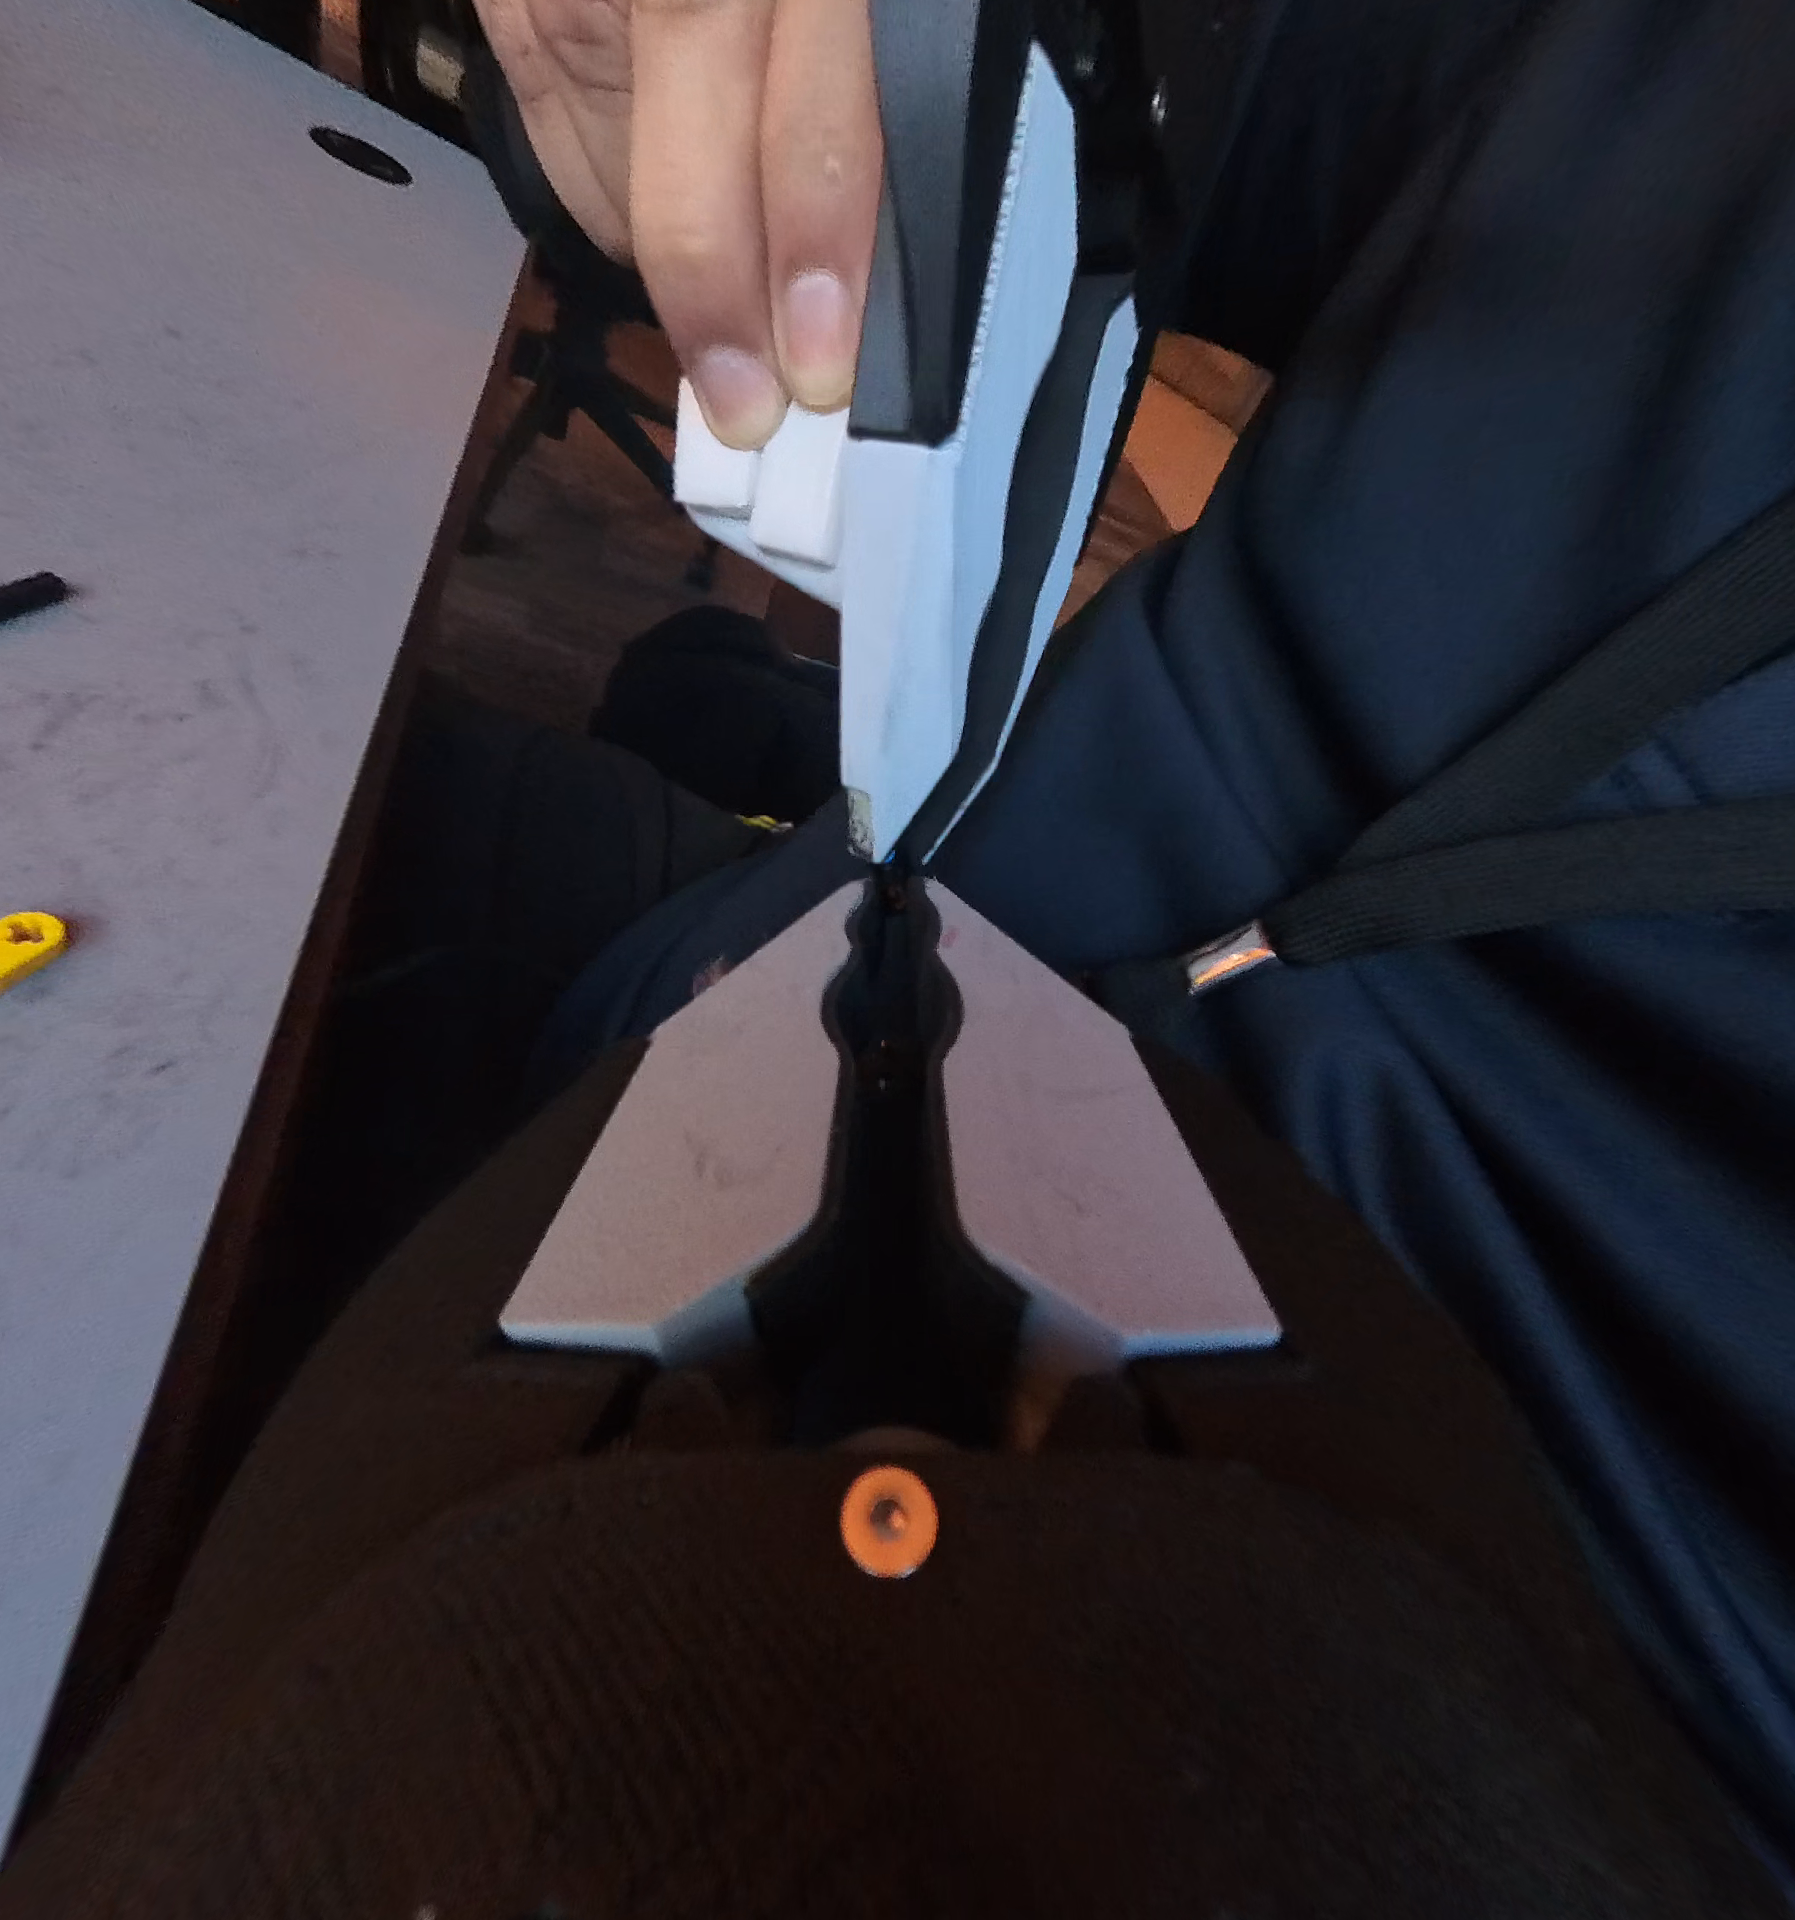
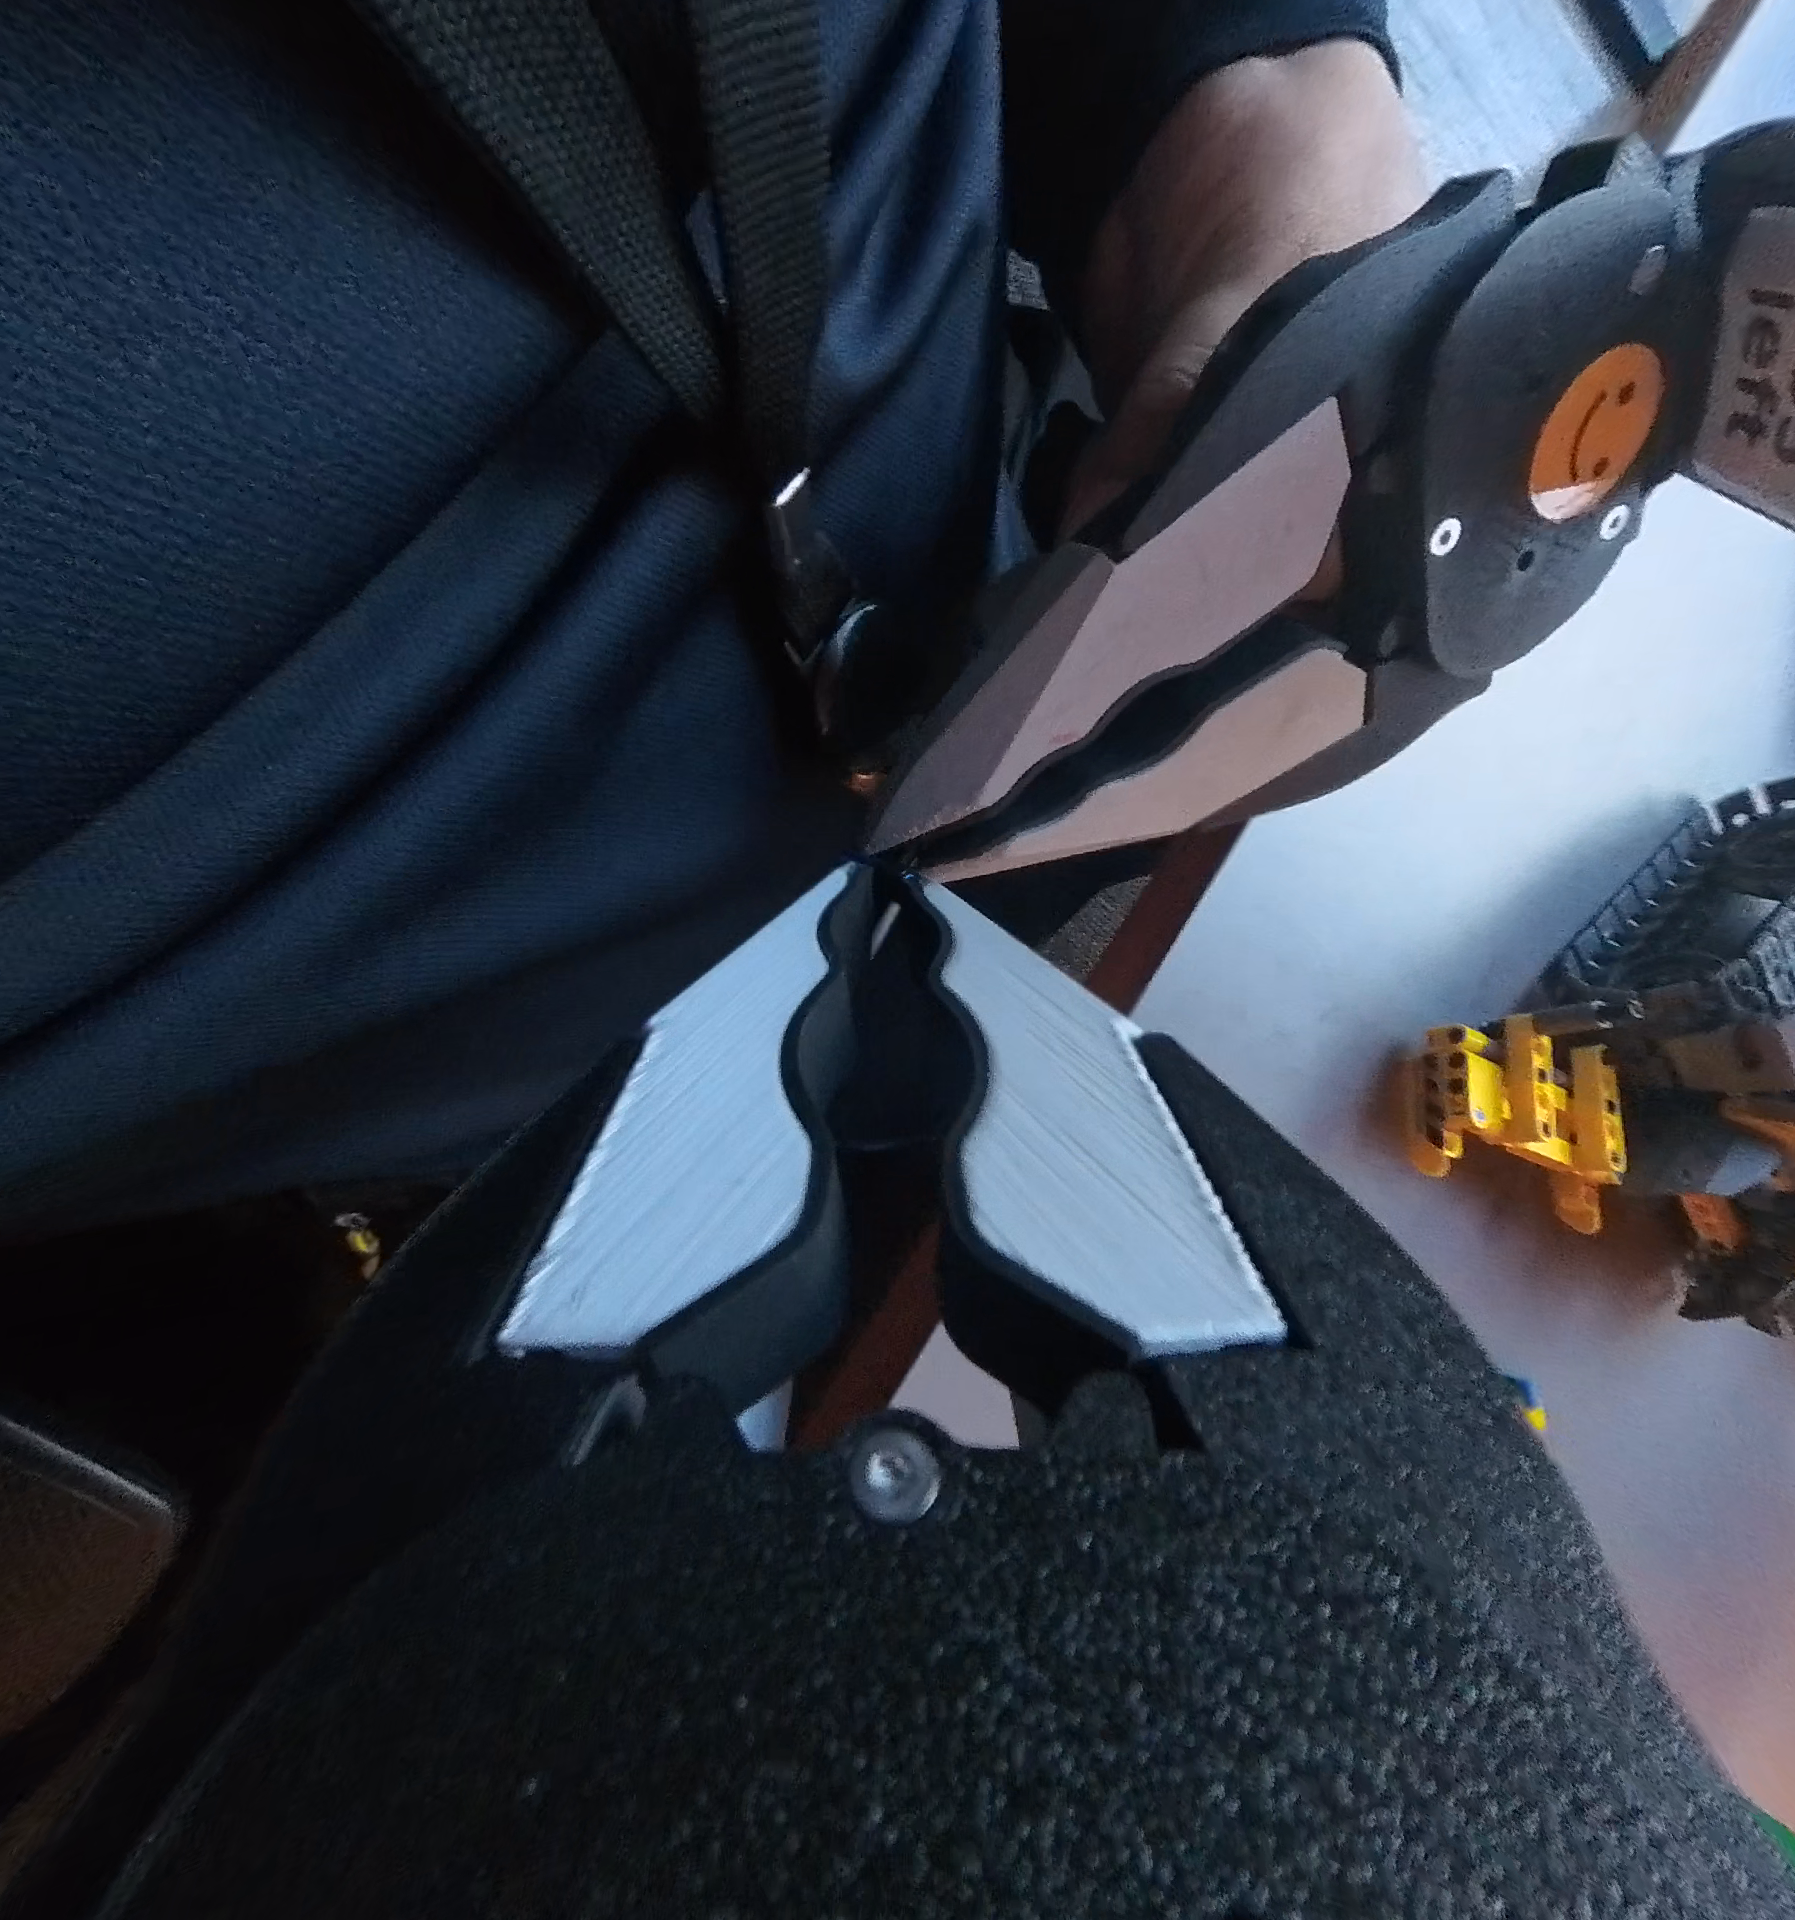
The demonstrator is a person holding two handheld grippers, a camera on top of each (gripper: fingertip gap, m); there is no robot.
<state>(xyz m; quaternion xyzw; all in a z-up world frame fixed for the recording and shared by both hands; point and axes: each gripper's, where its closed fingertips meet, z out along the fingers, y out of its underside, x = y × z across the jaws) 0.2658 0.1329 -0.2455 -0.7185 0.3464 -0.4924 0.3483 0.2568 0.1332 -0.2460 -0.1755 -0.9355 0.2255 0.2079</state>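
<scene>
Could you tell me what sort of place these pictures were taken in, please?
Probably an indoor workbench or hobby desk for building-brick models: a pale table carries a loose yellow brick piece and a half-built yellow tracked model, with dark chair legs beyond its edge.

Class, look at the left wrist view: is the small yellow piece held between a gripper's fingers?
No. The small yellow piece lies alone on the grey table, well away from both grippers.

Hobby workroom, grey table point(image 1: 197, 416), brick-built model point(image 2: 1651, 1122)
</scene>
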